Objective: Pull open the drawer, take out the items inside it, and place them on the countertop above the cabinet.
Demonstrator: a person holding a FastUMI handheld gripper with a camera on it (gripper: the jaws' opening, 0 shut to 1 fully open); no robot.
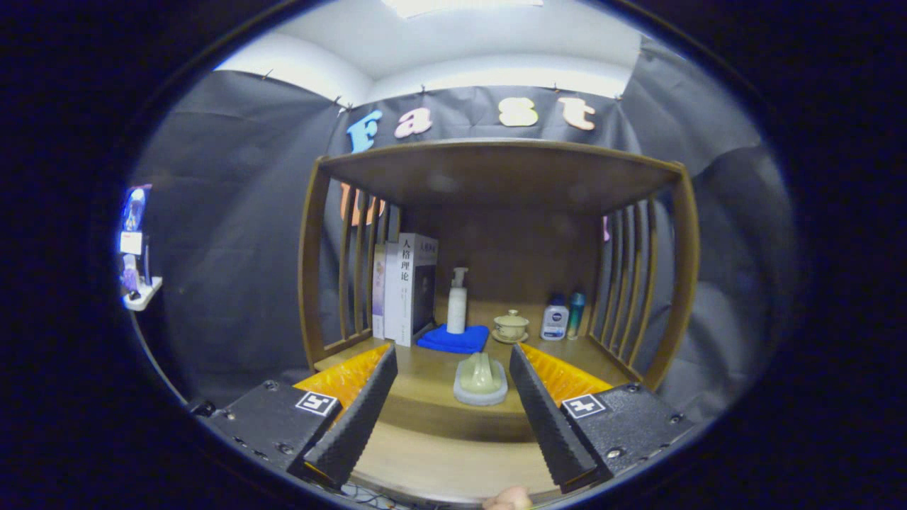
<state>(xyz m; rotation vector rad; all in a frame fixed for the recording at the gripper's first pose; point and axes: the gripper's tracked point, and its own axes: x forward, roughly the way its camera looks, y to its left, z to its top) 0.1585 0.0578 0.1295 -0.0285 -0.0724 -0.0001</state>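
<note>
My gripper (pixel 452 348) is open, its fingers spread wide over the front of a wooden cabinet's countertop (pixel 425 375). Between the fingers, closer to the right one, a pale green ridged item (pixel 480 372) sits on a round grey dish (pixel 482 397) near the countertop's front edge. Neither finger touches it. Below that edge lies a lighter wooden surface (pixel 446 460); I cannot tell whether it is the drawer's inside or its front. A person's fingertip (pixel 507 499) shows at the very bottom.
Farther back on the countertop stand upright books (pixel 407 287), a white pump bottle (pixel 457 301) on a folded blue cloth (pixel 453 338), a lidded cup on a saucer (pixel 511 326), a white bottle (pixel 555 317) and a teal bottle (pixel 576 312). Slatted side rails (pixel 627 283) and a top board (pixel 496 170) enclose the space.
</note>
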